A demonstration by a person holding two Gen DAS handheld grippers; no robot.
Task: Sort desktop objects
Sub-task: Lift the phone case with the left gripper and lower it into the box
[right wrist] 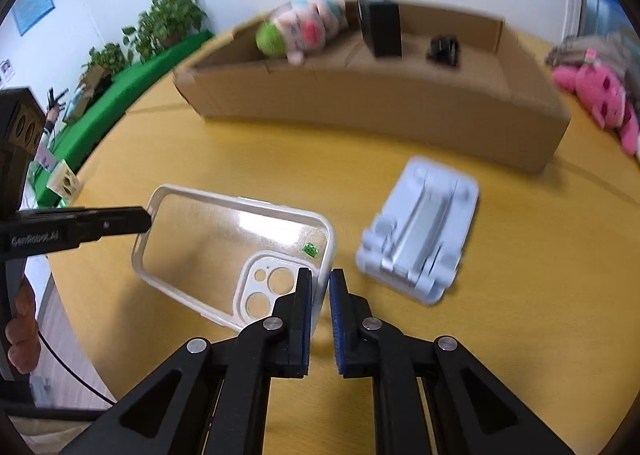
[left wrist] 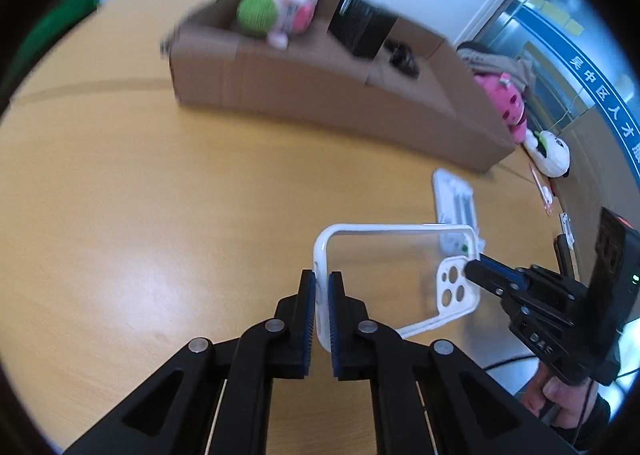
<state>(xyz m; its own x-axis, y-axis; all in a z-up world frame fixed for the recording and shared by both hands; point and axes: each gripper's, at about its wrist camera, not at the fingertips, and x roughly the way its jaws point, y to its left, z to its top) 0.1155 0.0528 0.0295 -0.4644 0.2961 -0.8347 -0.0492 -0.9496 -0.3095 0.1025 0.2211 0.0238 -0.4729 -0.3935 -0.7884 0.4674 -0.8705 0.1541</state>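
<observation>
A clear phone case with a white rim (left wrist: 396, 255) is held above the wooden table. My left gripper (left wrist: 322, 295) is shut on its short end. My right gripper (right wrist: 321, 295) is shut on the other end, beside the camera cut-out; the case (right wrist: 224, 239) shows in its view too. The right gripper also shows in the left wrist view (left wrist: 476, 271), and the left gripper in the right wrist view (right wrist: 144, 220). A long cardboard box (left wrist: 320, 83) stands behind, holding a plush toy (left wrist: 280, 11) and black items (left wrist: 362, 25).
A white folded phone stand (right wrist: 420, 239) lies on the table right of the case. Pink (right wrist: 600, 95) and white (left wrist: 550, 153) plush toys lie past the box's right end. The table edge (right wrist: 60, 275) runs at left, with plants and a green strip beyond.
</observation>
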